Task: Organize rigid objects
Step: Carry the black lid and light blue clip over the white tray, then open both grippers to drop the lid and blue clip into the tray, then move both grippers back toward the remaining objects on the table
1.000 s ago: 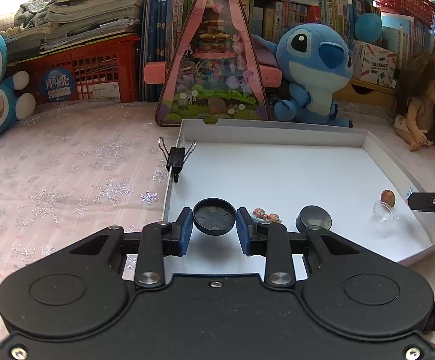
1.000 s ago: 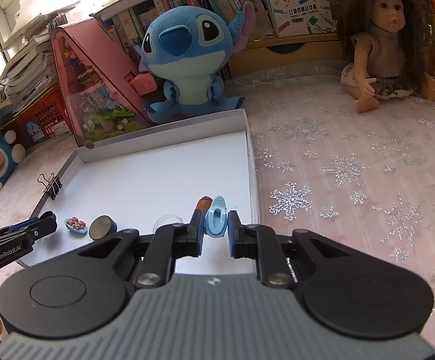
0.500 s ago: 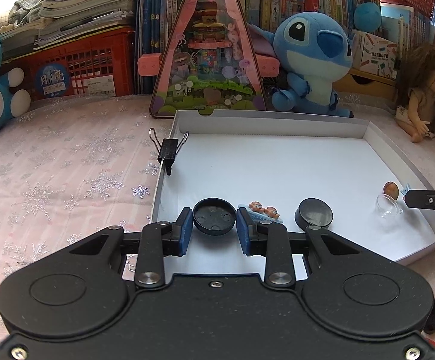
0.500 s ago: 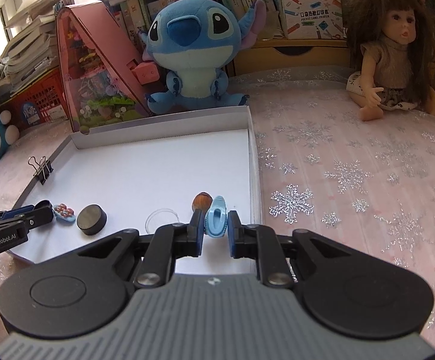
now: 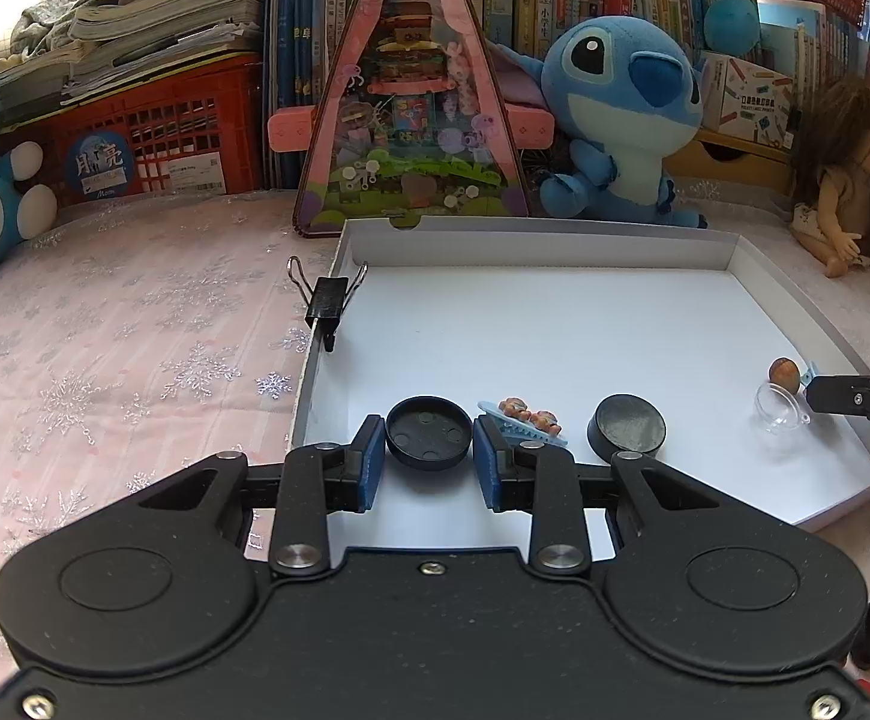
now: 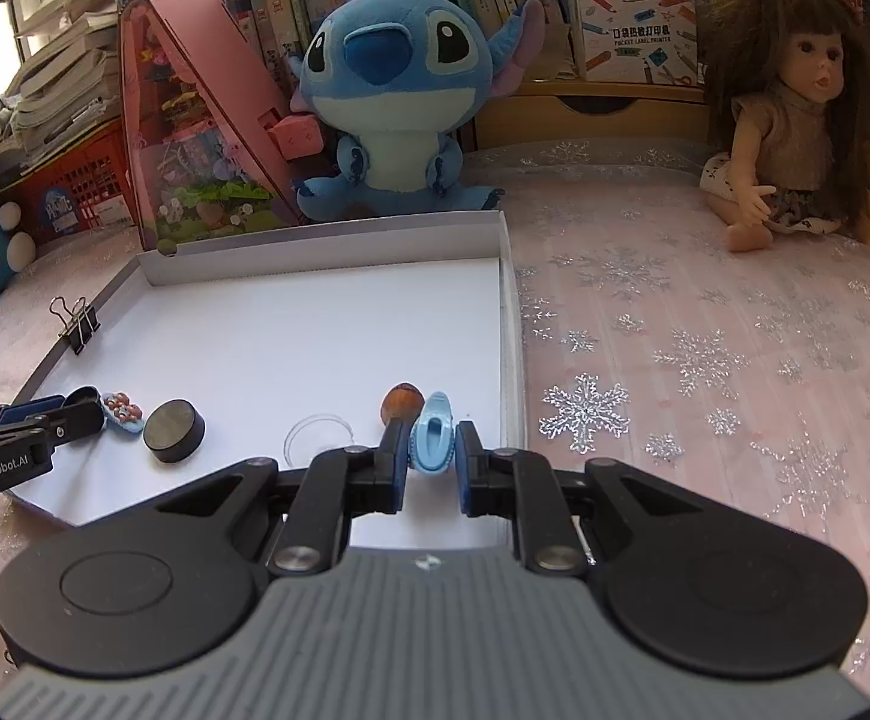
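Downward and forward, both grippers tilt over the near edge of the white tray (image 5: 555,246). Seen from its own camera, the left gripper (image 5: 429,450) clasps a round black lid (image 5: 429,432), underside up, its 2 pads pressing the rim at 9 and 3 o'clock. The right gripper (image 6: 429,456) is clenched on a light-blue clip (image 6: 432,432) held upright, at 6 o'clock of the tray's right wall.

Lying in the tray are a black disc (image 6: 174,430), a blue hair clip with small figures (image 5: 525,417), a clear dome (image 5: 780,411) and a brown nut-like piece (image 6: 402,402). A binder clip (image 5: 327,300) grips the tray's left wall.

In the left view the right gripper is cut off at 3 o'clock, showing only a black fingertip. The clear dome is faint in the right view, little more than an outline.
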A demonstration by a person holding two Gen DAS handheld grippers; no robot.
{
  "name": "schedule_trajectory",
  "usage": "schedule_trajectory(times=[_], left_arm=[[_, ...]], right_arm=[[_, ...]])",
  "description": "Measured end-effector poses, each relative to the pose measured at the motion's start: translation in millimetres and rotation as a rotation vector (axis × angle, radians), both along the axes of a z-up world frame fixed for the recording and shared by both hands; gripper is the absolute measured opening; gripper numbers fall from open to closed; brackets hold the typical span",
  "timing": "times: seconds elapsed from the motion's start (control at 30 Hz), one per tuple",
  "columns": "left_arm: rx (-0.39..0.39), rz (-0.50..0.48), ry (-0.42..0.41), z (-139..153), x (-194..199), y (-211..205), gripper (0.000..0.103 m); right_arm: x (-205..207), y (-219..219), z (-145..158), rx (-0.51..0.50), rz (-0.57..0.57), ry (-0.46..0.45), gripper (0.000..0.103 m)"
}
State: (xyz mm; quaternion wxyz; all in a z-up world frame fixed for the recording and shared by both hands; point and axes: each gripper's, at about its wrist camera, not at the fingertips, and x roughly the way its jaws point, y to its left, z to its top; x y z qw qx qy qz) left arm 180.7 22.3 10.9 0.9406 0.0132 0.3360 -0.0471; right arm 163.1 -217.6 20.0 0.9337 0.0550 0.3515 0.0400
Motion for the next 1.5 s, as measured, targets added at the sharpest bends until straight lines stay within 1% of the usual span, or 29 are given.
schedule_trajectory(times=[0.3,0.47,0.53,0.6,0.63,0.67,0.8,0.87,0.97,1.07,1.17,1.43,1.5], left_arm=[[0.010,-0.003,-0.003,-1,-1,-2,0.030],[0.012,-0.003,-0.003,-1,-1,-2,0.030],[0.015,0.000,-0.004,-1,-1,-3,0.032],[0.019,0.002,-0.015,1,-4,-3,0.043],[0.019,-0.002,-0.023,2,-6,-3,0.044],[0.020,-0.006,-0.032,4,-8,-3,0.046],[0.018,-0.023,-0.058,12,-17,-3,0.056],[0.013,-0.030,-0.068,17,-24,-3,0.059],[0.003,-0.040,-0.084,23,-37,-1,0.065],[-0.014,-0.053,-0.095,28,-51,2,0.067],[-0.032,-0.062,-0.104,31,-66,5,0.073],[-0.027,-0.107,-0.113,30,-100,3,0.074],[-0.030,-0.118,-0.111,28,-108,3,0.075]], right_arm=[[-1,4,-1,-0.020,0.006,-0.002,0.020],[-1,4,-1,-0.022,0.008,-0.003,0.023],[-1,4,-1,-0.019,0.006,-0.004,0.024],[-2,4,-1,-0.016,0.005,-0.005,0.030],[-3,3,0,-0.015,0.005,-0.007,0.039],[-4,3,1,-0.017,0.005,-0.010,0.044],[-10,2,4,-0.027,0.008,-0.026,0.047],[-14,1,6,-0.027,0.009,-0.034,0.051],[-23,0,9,-0.032,0.020,-0.053,0.054],[-35,0,14,-0.026,0.034,-0.076,0.060],[-47,1,17,-0.028,0.052,-0.095,0.063],[-80,9,20,-0.071,0.117,-0.148,0.072],[-87,11,18,-0.085,0.135,-0.154,0.073]])
